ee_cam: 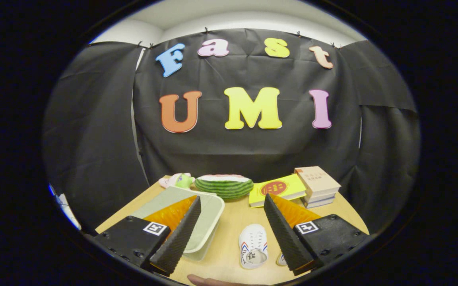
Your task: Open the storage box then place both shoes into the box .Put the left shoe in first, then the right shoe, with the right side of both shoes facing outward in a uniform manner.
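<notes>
The gripper (233,234) hangs above the near edge of the wooden bench (233,216), aimed level across it toward the back wall, tilted down just enough to catch the bench top. Jaws are spread wide apart, released, with nothing between them but open air and the stuff below. The two fingers (179,234) splay out to either side, and neither one touches anything.

The storage box (207,210) sits on the bench, partly behind the left finger. It's a pale greenish plastic tub with a lid lying flat on top, so it looks closed. One white shoe (253,245) lies on the bench in the gap between the fingers, closer to the right one, sole down, just beside the box but not touching it. A bit of a second shoe (281,260) peeks out from behind the right finger, too hidden to tell how it lies.

Beyond the fingers, along the far side of the bench: a watermelon slice toy (224,186), a small pink and green plush (177,180) beside it, a yellow book (278,190), and a short stack of books (317,186) just beside that.

A fingertip (209,281) shows at the very near edge of the bench, below the gripper.
</notes>
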`<state>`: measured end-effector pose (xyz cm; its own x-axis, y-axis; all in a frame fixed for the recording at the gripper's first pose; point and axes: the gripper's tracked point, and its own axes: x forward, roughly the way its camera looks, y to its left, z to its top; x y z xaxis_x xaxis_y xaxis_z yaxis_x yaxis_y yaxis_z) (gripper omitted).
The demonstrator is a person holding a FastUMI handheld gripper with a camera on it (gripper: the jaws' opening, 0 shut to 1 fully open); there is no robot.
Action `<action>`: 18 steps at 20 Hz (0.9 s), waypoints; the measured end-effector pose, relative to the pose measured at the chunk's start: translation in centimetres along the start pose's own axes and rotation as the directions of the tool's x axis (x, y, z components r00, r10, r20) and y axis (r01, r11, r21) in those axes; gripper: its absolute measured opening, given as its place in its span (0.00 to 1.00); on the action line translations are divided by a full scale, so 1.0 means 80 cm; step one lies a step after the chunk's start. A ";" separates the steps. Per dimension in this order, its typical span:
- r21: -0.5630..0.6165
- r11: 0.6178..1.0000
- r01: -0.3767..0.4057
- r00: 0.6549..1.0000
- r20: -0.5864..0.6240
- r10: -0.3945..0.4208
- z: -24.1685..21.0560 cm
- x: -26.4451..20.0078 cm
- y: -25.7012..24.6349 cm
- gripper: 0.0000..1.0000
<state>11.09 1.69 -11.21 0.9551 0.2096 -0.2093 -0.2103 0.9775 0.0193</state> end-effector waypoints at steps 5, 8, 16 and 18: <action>0.106 0.983 -0.150 0.981 -0.110 0.162 -0.042 0.040 0.022 1.00; 0.134 0.959 -0.248 0.944 -0.190 0.271 -0.066 0.070 0.036 1.00; 0.528 0.786 -0.321 0.797 -0.298 0.525 -0.123 0.129 0.028 0.96; 0.628 0.716 -0.304 0.750 -0.306 0.586 -0.140 0.142 0.025 0.96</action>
<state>19.20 5.76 -24.52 0.5297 0.7224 -0.4445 -0.3098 0.6526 0.6915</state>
